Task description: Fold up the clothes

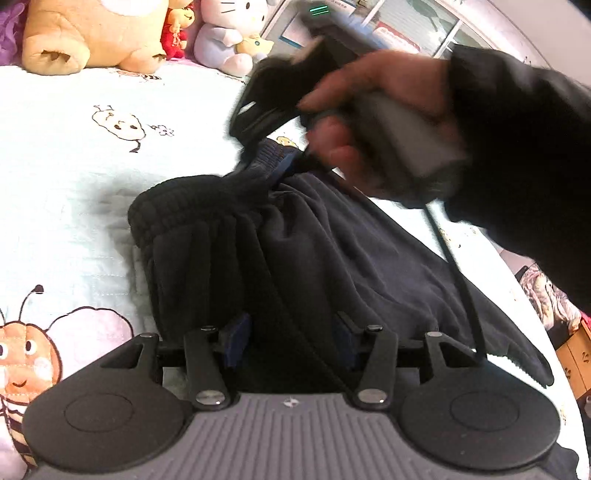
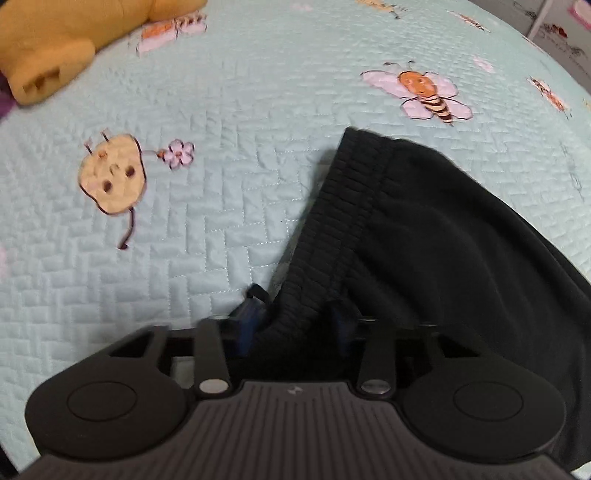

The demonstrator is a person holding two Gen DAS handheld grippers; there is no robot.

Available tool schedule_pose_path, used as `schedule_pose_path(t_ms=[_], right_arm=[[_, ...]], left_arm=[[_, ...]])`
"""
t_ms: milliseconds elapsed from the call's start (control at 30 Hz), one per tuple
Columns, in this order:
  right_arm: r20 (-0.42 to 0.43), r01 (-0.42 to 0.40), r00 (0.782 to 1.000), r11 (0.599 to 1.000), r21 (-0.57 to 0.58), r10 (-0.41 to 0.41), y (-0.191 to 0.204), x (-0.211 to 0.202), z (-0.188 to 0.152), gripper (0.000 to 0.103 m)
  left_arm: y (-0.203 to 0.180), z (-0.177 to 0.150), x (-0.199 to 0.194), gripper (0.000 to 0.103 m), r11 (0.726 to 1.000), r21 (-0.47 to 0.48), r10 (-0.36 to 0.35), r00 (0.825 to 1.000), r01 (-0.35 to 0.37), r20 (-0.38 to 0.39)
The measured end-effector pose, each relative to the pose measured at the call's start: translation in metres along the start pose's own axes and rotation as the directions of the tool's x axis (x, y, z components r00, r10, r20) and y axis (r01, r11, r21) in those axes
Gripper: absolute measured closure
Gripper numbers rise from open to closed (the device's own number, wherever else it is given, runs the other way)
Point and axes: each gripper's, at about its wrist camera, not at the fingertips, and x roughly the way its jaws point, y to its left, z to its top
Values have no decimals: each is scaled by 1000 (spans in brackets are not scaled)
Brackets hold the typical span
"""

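Observation:
A dark navy garment (image 1: pixel 295 240) with a ribbed elastic waistband (image 1: pixel 177 214) lies on a pale quilted bedspread (image 1: pixel 74 203). My left gripper (image 1: pixel 290 332) rests low on the cloth. Its blue pads stand apart, with fabric lying between and under them, so it is open. Ahead of it a person's hand (image 1: pixel 369 110) holds my right gripper (image 1: pixel 284 162), which pinches one end of the waistband and draws it up into a peak. In the right wrist view the right gripper (image 2: pixel 293 325) has the ribbed waistband (image 2: pixel 343 206) caught between its pads, and the rest of the garment (image 2: pixel 443 240) spreads to the right.
Plush toys line the far edge of the bed: a tan one (image 1: pixel 85 33) (image 2: pixel 48 55) and a white cat (image 1: pixel 229 33). A black cable (image 1: pixel 461 277) hangs from the right gripper across the garment. The quilt (image 2: pixel 221 221) shows printed bees. The bed's edge runs along the right.

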Motion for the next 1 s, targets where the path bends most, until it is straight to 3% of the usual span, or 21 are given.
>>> schedule_pose_path(t_ms=[33,67,233,300,400,467,600,700,733,800,833,933,1000], right_arm=[[24,-23,999,999,26,23,-5,-11,-2,74],[46,-38,998,998,45,36,-11,-23,-5,83],[78,-13,997,993,119,3,-47,-43,-23,97],[86,-40,996,985,166,26,-60,-47,-32,97],[90,-11,996,988,157,-3,-59,-45,-40,96],[88,12,996,990,142,-24,-53,-40,-39,87],[89,17,996,992,124,-28,-48,-34,-36,81],[65,28,997,992,123,-36,-45,-23,-35,53],[71,36,996,992,121,-45,-44,-22,-36,55],[86,37,995,992,117,-47,-43,-22,-38,83],[96,37,994,992,121,-49,-44,-23,-39,88],[154,-11,988,980,197,-20,-57,-40,-45,89],[208,-86,978,966,243,34,-66,-55,-50,89]], left_arm=[[1,0,0,50,1000,-6,0,1000,0,1],[1,1,1,50,1000,-13,1,1000,-1,0],[-2,1,-1,49,1000,-2,4,1000,-4,11],[-2,1,2,49,1000,2,9,1000,-9,11],[-3,3,7,49,1000,-1,11,1000,-11,10],[-4,2,8,49,1000,3,15,1000,-15,13],[-6,-7,-2,48,1000,-1,17,1000,-17,10],[-5,-6,-2,48,1000,-5,18,1000,-17,13],[-4,-6,-2,48,1000,-5,18,1000,-18,13],[-3,-6,-2,48,1000,-9,18,1000,-17,13],[-3,-6,-3,48,1000,-10,16,1000,-16,14],[-3,-4,-4,48,1000,-9,12,1000,-12,21],[-3,-4,-5,48,1000,-9,10,1000,-10,28]])
